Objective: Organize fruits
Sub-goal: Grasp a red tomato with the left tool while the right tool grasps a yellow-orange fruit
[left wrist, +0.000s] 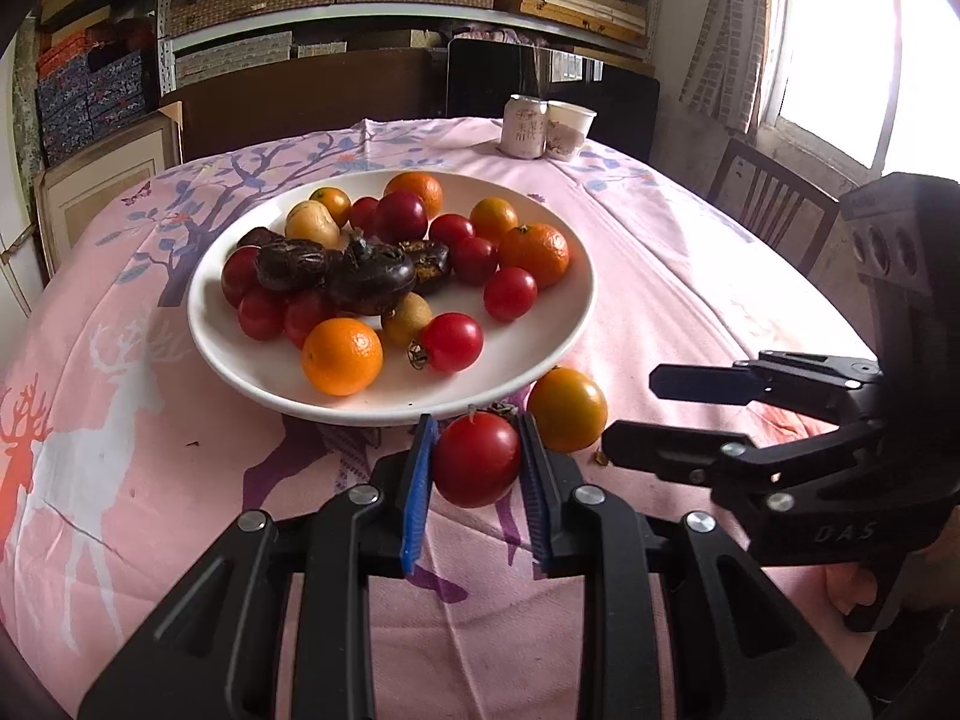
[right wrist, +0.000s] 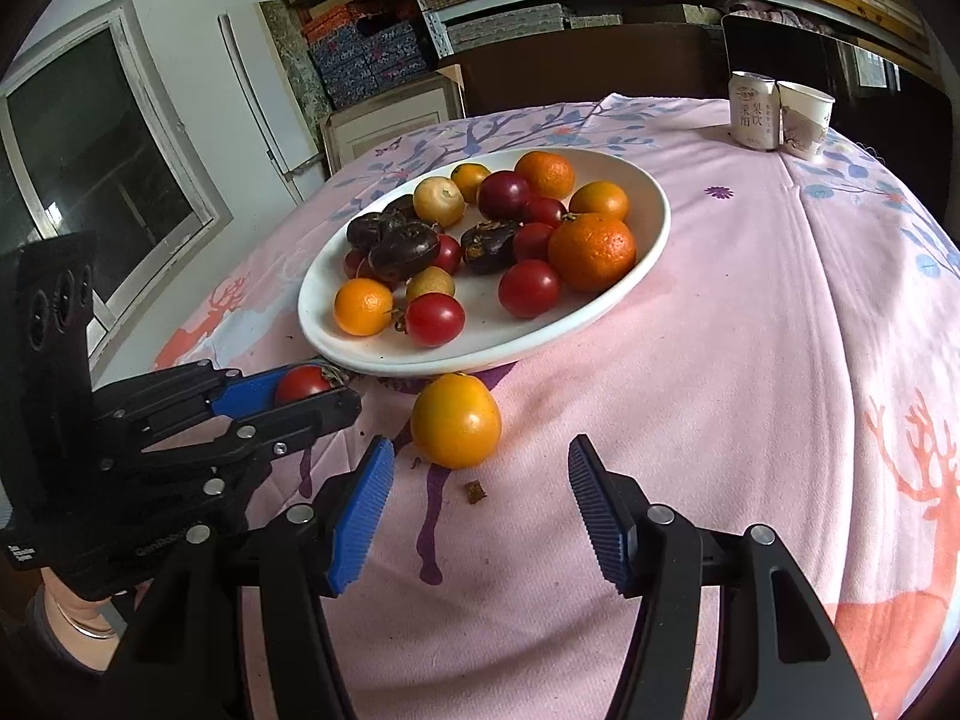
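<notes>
Pinching a red tomato (left wrist: pixel 477 459), left claw (left wrist: pixel 477 468), right claw (right wrist: pixel 480 495) spread, pink tablecloth (left wrist: pixel 660 276), shelves (left wrist: pixel 420 12).

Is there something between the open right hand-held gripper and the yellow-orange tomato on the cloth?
Nothing visible. The yellow-orange tomato lies on bare tablecloth ahead of the right hand-held gripper. The left hand-held gripper, shut on a red tomato, is off to the side.

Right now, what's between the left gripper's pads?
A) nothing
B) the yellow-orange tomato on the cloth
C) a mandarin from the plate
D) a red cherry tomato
D: the left gripper is shut on the red cherry tomato, just in front of the white plate; the yellow-orange tomato lies free on the tablecloth, ahead of the open right gripper.
</notes>
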Available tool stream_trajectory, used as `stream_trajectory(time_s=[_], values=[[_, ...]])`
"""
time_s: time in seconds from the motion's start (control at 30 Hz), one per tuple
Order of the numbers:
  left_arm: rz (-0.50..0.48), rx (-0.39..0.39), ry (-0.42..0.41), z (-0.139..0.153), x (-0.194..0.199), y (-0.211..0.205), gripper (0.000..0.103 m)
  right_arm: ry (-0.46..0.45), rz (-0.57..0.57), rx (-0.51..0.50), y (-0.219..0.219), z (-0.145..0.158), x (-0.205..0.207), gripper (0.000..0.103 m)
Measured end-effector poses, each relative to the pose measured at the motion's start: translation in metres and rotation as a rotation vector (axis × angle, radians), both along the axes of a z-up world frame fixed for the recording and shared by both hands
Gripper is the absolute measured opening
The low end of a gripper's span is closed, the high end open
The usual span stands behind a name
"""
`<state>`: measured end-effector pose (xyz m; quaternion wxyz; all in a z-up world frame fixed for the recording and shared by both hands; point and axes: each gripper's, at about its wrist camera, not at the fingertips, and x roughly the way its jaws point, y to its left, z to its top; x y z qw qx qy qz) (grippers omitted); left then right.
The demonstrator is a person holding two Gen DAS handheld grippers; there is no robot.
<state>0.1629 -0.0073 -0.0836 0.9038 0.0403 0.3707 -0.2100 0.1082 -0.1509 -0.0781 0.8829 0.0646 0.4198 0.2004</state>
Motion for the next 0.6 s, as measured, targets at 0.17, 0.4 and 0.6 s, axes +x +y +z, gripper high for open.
stream_trajectory(time_s=[0.17,0.4,0.6], values=[[0.060,-0.055,-0.021,0.011,0.002,0.021,0.026,-0.002,0.005,-0.026,0.010,0.001,0.002,0.061],[0.110,-0.092,-0.027,0.016,0.005,0.038,0.026,-0.012,0.018,-0.080,0.026,0.003,0.009,0.061],[0.119,-0.078,-0.016,0.012,0.009,0.037,0.026,0.040,0.013,-0.119,0.037,-0.009,0.020,0.039]])
